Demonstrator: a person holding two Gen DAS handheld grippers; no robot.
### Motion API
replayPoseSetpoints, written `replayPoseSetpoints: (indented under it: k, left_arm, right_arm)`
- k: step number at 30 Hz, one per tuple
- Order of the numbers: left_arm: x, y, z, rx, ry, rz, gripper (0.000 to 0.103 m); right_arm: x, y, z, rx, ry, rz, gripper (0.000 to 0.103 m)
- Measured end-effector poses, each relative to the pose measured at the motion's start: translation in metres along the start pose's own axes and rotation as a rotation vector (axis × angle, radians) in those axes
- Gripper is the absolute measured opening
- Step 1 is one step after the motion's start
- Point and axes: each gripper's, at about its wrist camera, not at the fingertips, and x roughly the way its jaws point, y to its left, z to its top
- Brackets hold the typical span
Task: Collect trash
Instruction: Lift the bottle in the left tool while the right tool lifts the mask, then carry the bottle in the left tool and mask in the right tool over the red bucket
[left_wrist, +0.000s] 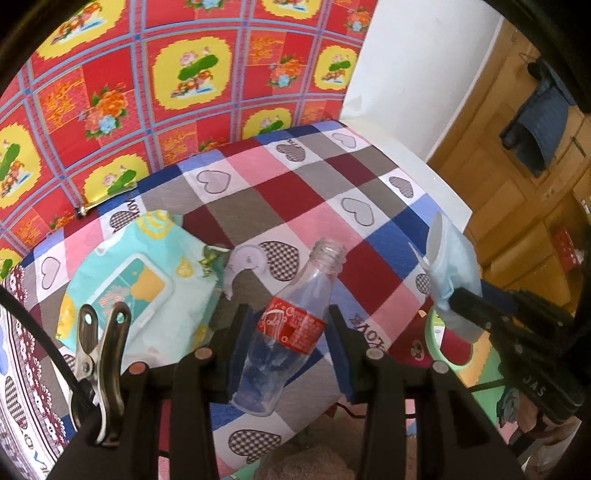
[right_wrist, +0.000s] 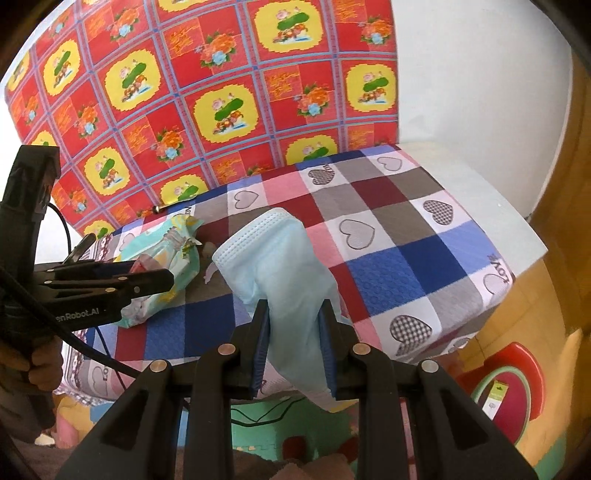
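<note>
An empty clear cola bottle (left_wrist: 291, 325) with a red label sits tilted between the blue pads of my left gripper (left_wrist: 290, 314), neck pointing away over the checked table (left_wrist: 295, 184). The pads press its sides, so the gripper is shut on it. My right gripper (right_wrist: 294, 310) is shut on a crumpled light-blue face mask (right_wrist: 273, 258), held above the table's front edge. In the left wrist view the right gripper (left_wrist: 456, 295) shows at the right with the mask (left_wrist: 450, 254). The left gripper (right_wrist: 162, 278) shows at the left of the right wrist view.
A wet-wipes pack (left_wrist: 136, 280) and a white plastic scrap (left_wrist: 243, 262) lie on the table. A green-rimmed bin (right_wrist: 509, 384) stands on the floor at the right. Red floral cloth (left_wrist: 147, 74) hangs behind. Wooden cabinets (left_wrist: 517, 221) stand right. A hand (right_wrist: 40, 362) holds the left gripper.
</note>
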Motion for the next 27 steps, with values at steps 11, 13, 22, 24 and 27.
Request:
replayPoseSetpoints:
  k: [11, 13, 22, 24, 27]
  left_arm:
    - [0.008, -0.037, 0.005, 0.053, 0.009, -0.015, 0.042]
    - [0.01, -0.047, 0.006, 0.065, 0.01, -0.021, 0.042]
    - [0.017, -0.089, 0.005, 0.119, 0.022, -0.049, 0.042]
    - [0.019, -0.099, 0.005, 0.131, 0.025, -0.056, 0.042]
    - [0.021, -0.116, 0.005, 0.154, 0.028, -0.066, 0.042]
  right_arm:
    - [-0.019, -0.027, -0.013, 0.056, -0.02, -0.039, 0.026]
    - [-0.024, -0.032, -0.017, 0.066, -0.02, -0.046, 0.026]
    - [-0.045, -0.064, -0.032, 0.117, -0.032, -0.078, 0.026]
    - [-0.05, -0.071, -0.035, 0.129, -0.036, -0.086, 0.026]
    - [-0.057, -0.08, -0.041, 0.145, -0.04, -0.098, 0.026]
